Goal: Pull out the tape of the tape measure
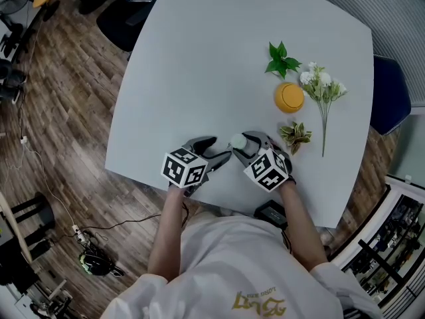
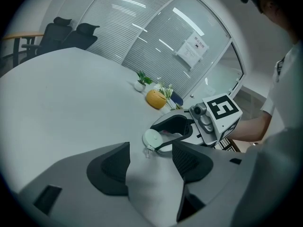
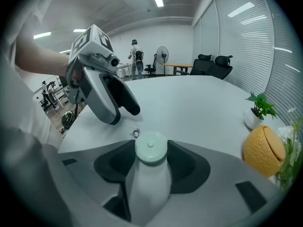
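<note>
A round pale green tape measure [image 1: 238, 141] lies on the white table [image 1: 199, 65] near its front edge. My right gripper [image 1: 244, 145] is shut on it. In the right gripper view both pads touch the sides of the tape measure [image 3: 150, 151]. Its small metal pull tab [image 3: 136, 133] sticks out toward the left gripper. My left gripper [image 1: 219, 150] hovers just left of it, open, with nothing between its fingers. In the left gripper view the tape measure [image 2: 152, 138] sits just beyond the open left gripper [image 2: 150, 161].
A yellow round object [image 1: 289, 97], a green leafy sprig [image 1: 281, 60], white flowers [image 1: 323, 85] and a small variegated plant [image 1: 295, 135] lie right of the grippers. The table's front edge [image 1: 219, 201] is close to the hands. A blue chair [image 1: 388, 92] stands at the right.
</note>
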### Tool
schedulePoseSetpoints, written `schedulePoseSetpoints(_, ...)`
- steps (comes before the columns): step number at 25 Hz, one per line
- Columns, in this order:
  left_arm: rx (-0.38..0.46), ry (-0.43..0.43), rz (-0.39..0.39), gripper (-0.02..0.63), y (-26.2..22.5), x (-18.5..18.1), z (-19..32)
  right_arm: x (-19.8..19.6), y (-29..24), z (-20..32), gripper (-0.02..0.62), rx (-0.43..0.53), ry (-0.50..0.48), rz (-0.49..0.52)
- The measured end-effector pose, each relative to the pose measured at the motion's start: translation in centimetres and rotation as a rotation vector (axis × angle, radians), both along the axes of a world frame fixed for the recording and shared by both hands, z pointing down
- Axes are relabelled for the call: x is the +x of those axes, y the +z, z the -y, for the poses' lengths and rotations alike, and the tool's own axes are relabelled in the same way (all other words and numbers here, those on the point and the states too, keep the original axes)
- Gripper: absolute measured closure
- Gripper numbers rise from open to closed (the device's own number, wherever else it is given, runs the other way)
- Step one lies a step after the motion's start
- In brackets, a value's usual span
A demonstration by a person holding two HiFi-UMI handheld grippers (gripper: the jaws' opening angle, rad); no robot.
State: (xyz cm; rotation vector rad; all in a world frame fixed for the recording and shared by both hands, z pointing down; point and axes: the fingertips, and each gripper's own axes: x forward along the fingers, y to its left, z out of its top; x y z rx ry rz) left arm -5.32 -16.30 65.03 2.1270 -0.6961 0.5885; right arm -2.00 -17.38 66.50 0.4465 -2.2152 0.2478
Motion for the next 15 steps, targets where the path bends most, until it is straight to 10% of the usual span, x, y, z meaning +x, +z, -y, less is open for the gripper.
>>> schedulePoseSetpoints(15, 0.057, -0.012, -0.014, 0.324, -2.6, -0.3, -1.2, 1.2, -3.1, -0.8, 0.368, 0.029, 0.103, 0.026)
